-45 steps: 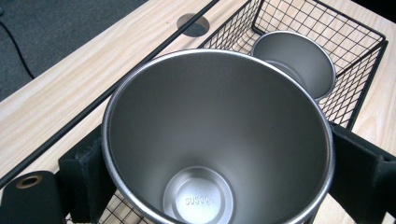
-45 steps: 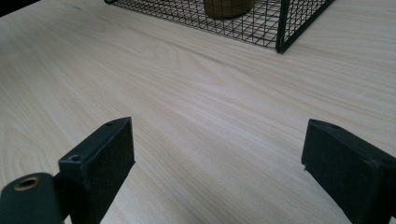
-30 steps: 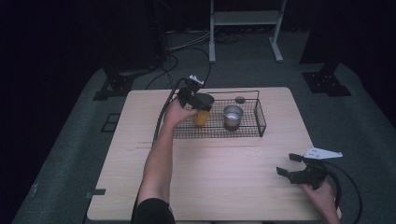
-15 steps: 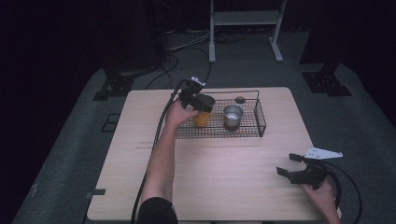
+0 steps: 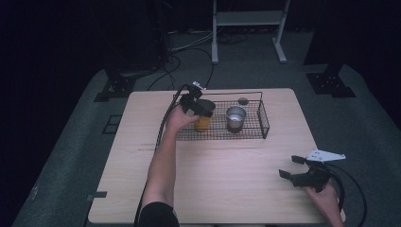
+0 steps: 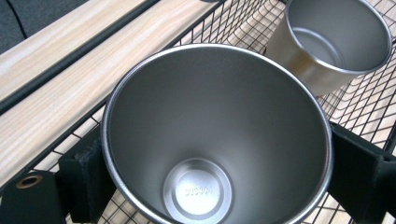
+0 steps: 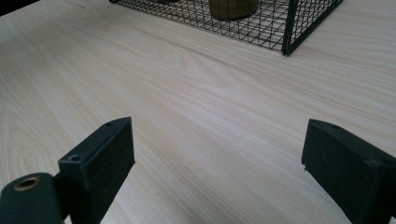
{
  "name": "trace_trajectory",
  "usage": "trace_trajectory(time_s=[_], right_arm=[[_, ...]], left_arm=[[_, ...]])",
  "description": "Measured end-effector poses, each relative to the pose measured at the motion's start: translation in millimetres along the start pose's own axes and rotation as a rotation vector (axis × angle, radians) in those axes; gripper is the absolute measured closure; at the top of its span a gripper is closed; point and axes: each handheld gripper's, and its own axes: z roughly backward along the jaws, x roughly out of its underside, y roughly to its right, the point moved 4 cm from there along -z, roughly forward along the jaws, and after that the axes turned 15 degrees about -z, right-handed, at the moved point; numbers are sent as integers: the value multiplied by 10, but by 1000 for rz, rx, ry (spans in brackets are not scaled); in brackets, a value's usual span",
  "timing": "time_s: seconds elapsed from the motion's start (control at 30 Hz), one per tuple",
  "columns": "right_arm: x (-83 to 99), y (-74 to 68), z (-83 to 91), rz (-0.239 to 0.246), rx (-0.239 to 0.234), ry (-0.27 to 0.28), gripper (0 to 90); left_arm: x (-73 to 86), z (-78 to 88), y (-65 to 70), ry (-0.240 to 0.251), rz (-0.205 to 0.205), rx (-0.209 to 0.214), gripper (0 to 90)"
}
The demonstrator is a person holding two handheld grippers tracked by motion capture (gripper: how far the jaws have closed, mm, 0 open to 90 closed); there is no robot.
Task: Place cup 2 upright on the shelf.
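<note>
Left gripper (image 5: 201, 109) clamps orange cup (image 5: 202, 122) by rim, upright inside wire basket (image 5: 263, 124) beside steel cup (image 5: 235, 117), likely setting it down. Right gripper (image 5: 294, 166) idle, jaws wide, empty, low over worktop (image 5: 227, 179), well apart.

The left hand-held gripper (image 5: 197, 105) hides most of the orange cup (image 5: 202, 124).

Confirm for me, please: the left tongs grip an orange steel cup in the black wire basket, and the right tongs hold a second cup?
Not quite: the right tongs hold nothing, standing open over the pale wooden table, as the right gripper view shows. The left tongs do grip the orange steel cup in the black wire basket.
</note>
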Motion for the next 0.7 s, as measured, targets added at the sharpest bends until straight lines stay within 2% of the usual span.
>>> trace_trajectory(time_s=[0.27, 0.7], right_arm=[[0, -13, -2, 2, -2, -1, 85], [-2, -45, -28, 10, -9, -7, 85]], left_arm=[[41, 23, 30, -7, 5, -3, 86], [204, 100, 65, -24, 17, -6, 67]])
